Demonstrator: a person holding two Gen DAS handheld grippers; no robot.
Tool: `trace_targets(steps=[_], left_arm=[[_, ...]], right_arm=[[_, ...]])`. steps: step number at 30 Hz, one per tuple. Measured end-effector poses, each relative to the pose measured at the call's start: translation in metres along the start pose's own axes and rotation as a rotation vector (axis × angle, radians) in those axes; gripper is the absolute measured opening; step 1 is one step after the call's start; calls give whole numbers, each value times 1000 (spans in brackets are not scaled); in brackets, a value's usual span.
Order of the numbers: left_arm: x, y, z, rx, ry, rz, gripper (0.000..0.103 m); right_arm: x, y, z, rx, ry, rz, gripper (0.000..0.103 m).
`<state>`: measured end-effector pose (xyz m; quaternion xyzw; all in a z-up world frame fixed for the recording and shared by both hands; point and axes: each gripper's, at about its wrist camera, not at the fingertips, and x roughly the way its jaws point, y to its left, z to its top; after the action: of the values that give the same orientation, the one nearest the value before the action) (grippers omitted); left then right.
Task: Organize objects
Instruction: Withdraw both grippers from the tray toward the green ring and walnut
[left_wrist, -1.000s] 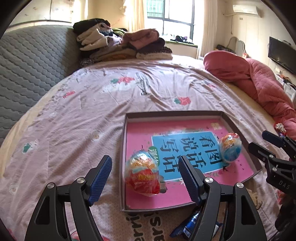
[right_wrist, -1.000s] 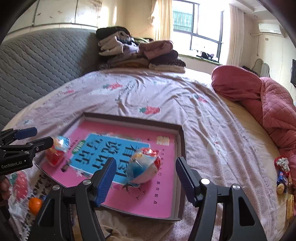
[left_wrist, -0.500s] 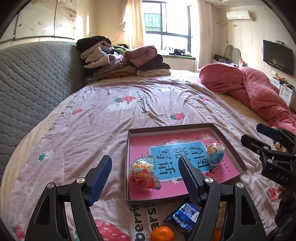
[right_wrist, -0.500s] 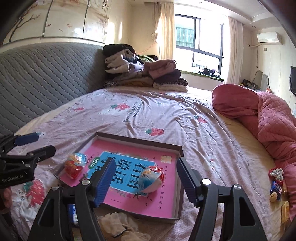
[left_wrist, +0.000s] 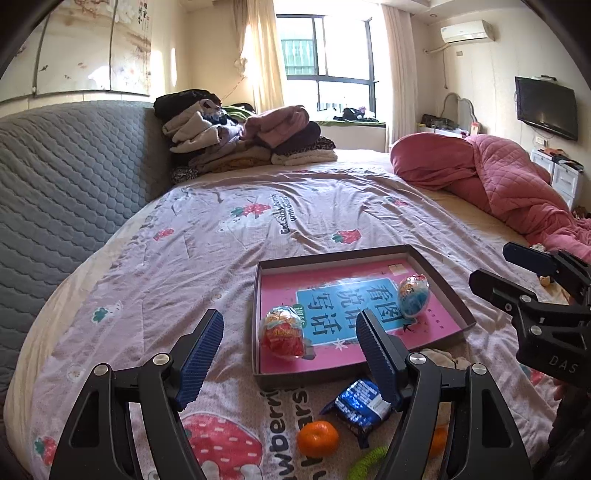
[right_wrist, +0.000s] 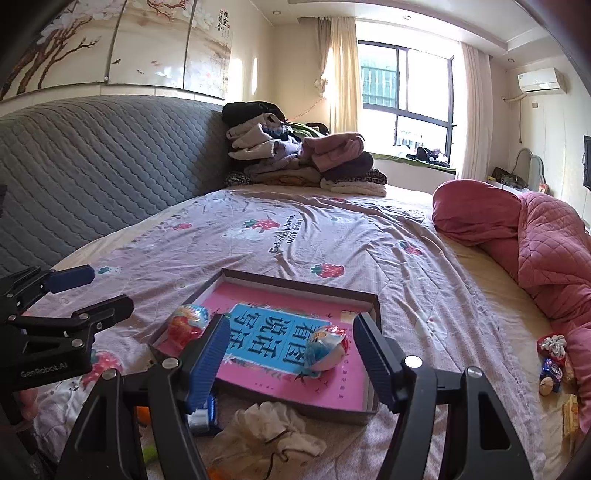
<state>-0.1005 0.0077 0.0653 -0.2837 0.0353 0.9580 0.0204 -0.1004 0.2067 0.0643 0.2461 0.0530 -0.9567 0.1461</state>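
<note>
Left tool (left_wrist: 288, 345) gapes wide and grips nothing, above the bed (left_wrist: 207, 251); right tool (right_wrist: 290, 350) likewise spread and unladen; the tray (left_wrist: 443, 275) lies on the sheet, holding a red egg (left_wrist: 282, 332) and a blue egg (left_wrist: 414, 295); a tangerine (left_wrist: 317, 437) and blue packet (left_wrist: 358, 404) sit just before it.

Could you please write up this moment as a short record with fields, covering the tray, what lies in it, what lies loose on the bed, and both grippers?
Surface: bed
Tray: on the bed, pink book lining its bottom
In tray: red egg near left corner; blue egg toward the right
Loose in front of tray: orange, blue packet, white cloth
Left gripper: open, holds nothing
Right gripper: open, holds nothing
</note>
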Motion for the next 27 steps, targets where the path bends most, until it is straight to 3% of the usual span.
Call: trace_targets(steps=[13,27], left_arm=[[-19,-14,-41,40,40,-12,76],[-21,-25,-84,55,133,-30,76]], right_arm=[[-38,13,-25,-31,-32,12,69],[-55,28,-64,-28,32,42,69]])
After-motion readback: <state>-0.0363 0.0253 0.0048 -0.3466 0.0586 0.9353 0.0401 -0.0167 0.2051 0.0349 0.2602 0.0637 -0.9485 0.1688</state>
